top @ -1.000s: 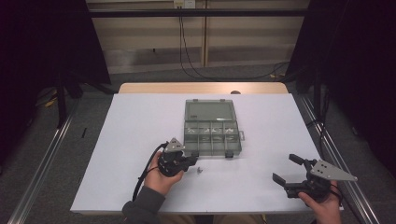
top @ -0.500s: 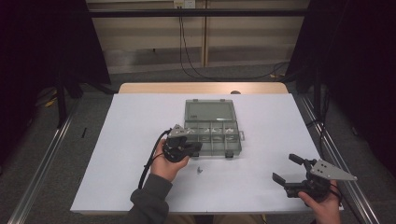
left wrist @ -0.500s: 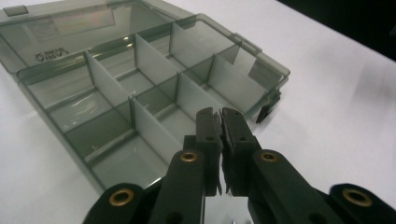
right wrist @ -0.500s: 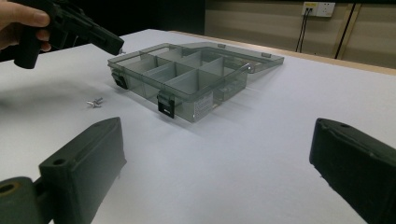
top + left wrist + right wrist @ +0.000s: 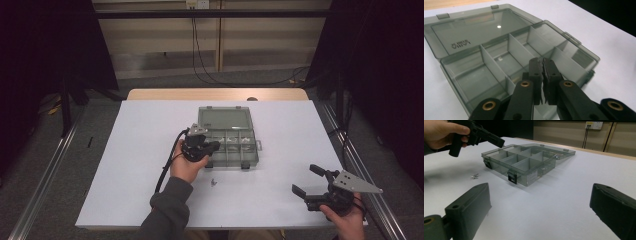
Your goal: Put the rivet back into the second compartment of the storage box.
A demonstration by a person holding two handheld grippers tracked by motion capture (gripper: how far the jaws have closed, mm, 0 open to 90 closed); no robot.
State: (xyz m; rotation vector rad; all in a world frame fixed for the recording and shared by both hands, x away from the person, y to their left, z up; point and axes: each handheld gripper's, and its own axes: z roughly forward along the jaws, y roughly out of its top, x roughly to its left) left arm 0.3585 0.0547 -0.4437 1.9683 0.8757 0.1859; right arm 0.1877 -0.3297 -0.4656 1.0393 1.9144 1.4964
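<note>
A clear grey compartment box lies open at the table's middle, its lid flat behind it. My left gripper hovers over the box's front-left compartments with its jaws pressed together; in the left gripper view the tips sit above a divider, and I cannot tell whether anything tiny is pinched. A small pale piece lies in a middle compartment. Small metal screws rest on the table in front of the box. My right gripper stands open near the front right edge, holding nothing.
The white table top stretches wide to the left and right of the box. In the right gripper view the box, the screws and the left gripper lie ahead. Dark curtains and cables stand beyond the far edge.
My left gripper has lifted from beside the screws on the table and moved forward and right over the box's front-left corner. The right gripper has stayed put.
</note>
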